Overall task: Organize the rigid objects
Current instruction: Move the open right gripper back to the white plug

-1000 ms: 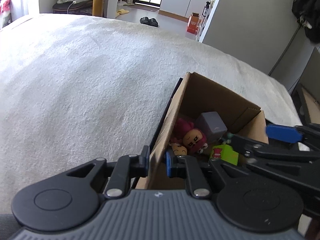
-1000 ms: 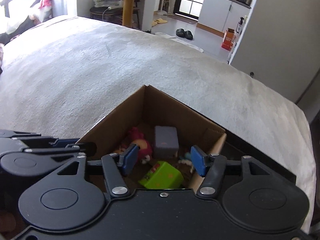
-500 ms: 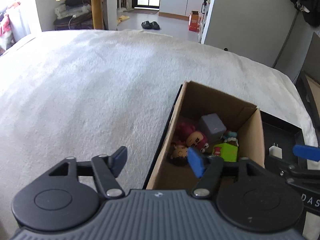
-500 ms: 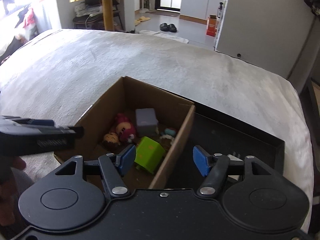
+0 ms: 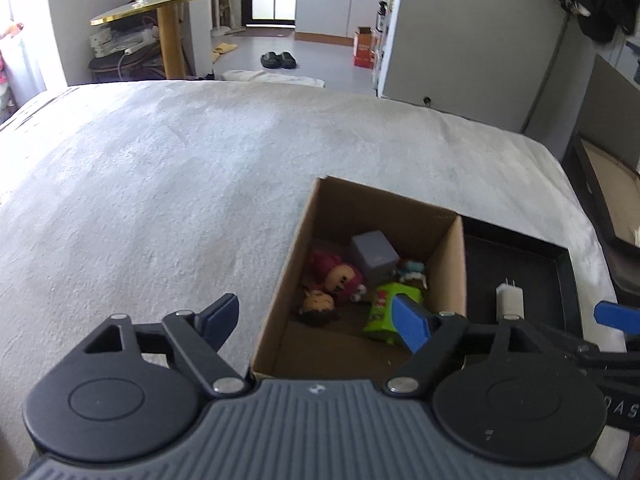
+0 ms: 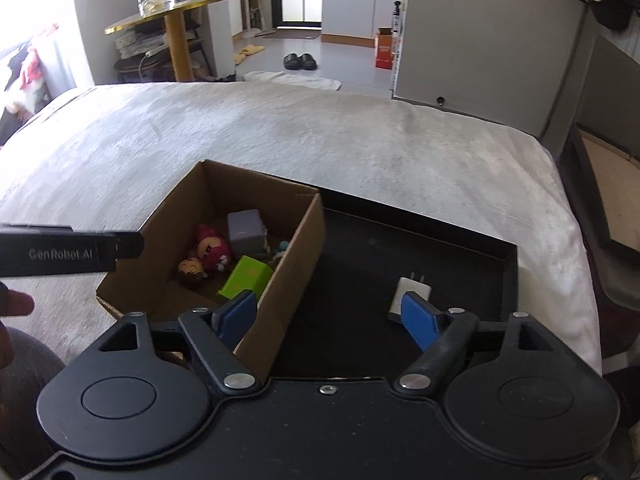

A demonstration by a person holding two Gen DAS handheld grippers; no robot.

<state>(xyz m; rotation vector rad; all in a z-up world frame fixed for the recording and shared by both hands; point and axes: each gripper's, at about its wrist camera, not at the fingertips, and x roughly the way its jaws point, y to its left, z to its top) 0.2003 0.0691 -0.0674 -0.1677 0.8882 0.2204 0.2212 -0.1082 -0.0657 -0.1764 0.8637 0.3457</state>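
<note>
Both grippers were found empty, their jaws opening. The left gripper (image 5: 316, 322) was held over the near left corner of the cardboard box (image 6: 298, 280), the right gripper (image 6: 332, 316) over the box's right wall.

Inside the box lay a green block (image 6: 248, 276), two dolls (image 6: 204, 256) and a grey cube (image 6: 246, 232). Right of the box, in a black tray (image 6: 400, 256), a white charger (image 6: 412, 288) was noted just beyond the right gripper's right finger.

The step in hand was judged to be a move between picks. The charger was judged the likely next item; the right gripper would need to be lowered astride it and closed.
</note>
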